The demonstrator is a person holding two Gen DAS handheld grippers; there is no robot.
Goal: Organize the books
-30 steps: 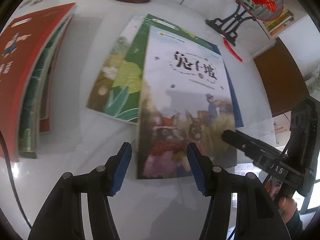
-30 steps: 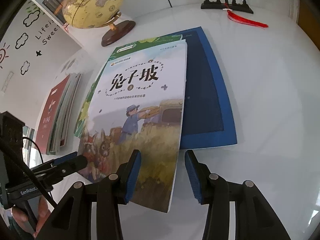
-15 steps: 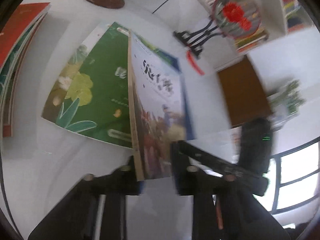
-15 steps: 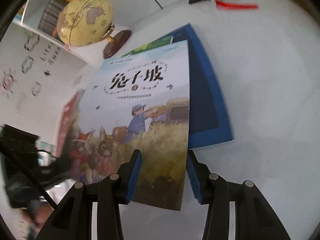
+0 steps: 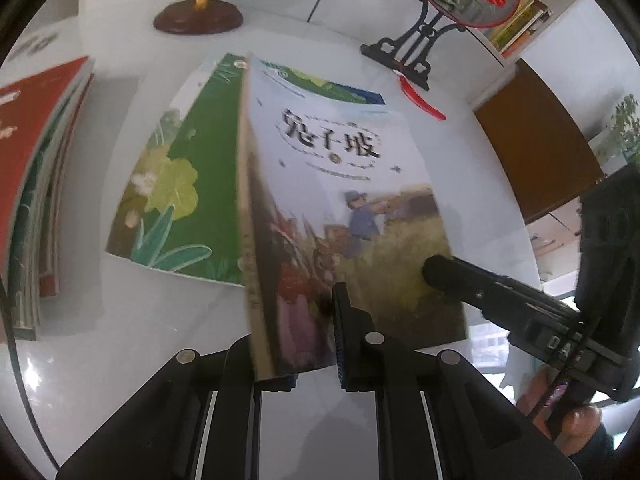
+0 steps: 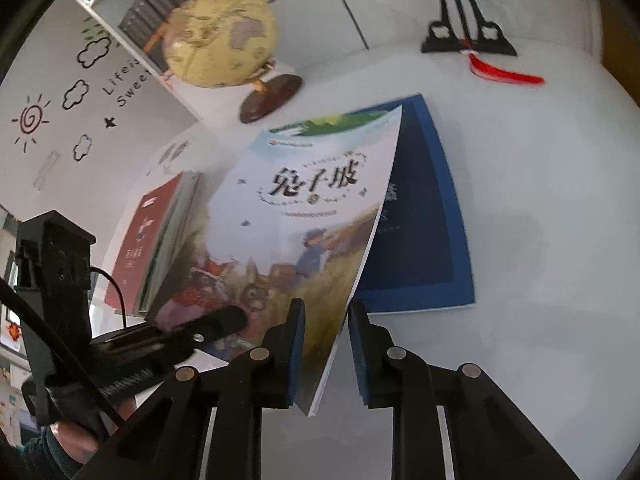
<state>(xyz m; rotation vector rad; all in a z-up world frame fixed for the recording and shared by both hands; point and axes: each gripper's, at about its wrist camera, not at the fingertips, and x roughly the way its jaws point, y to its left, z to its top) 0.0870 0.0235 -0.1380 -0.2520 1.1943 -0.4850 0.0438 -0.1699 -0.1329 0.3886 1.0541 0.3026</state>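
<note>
The pale illustrated book (image 5: 344, 200) with a rabbit cover is lifted off the table, tilted. My left gripper (image 5: 296, 344) is shut on its near spine corner. My right gripper (image 6: 326, 344) straddles its near page-edge corner, with a gap showing on the right pad, and it also shows in the left wrist view (image 5: 472, 280). The book also shows in the right wrist view (image 6: 304, 216). A green leaf-cover book (image 5: 184, 184) and a blue book (image 6: 420, 232) lie flat beneath. A red-topped stack of books (image 5: 36, 184) lies at the left.
A globe on a wooden base (image 6: 224, 40) and a black stand holding a round fan with a red tassel (image 5: 416, 56) stand at the back of the white table (image 6: 540, 200). Bookshelves line the wall behind. A brown cabinet (image 5: 536, 144) is at the right.
The left gripper has closed on the pale book's near corner. The book has risen and tilted off the pile, uncovering the green and blue books. Both grippers rose with it.
</note>
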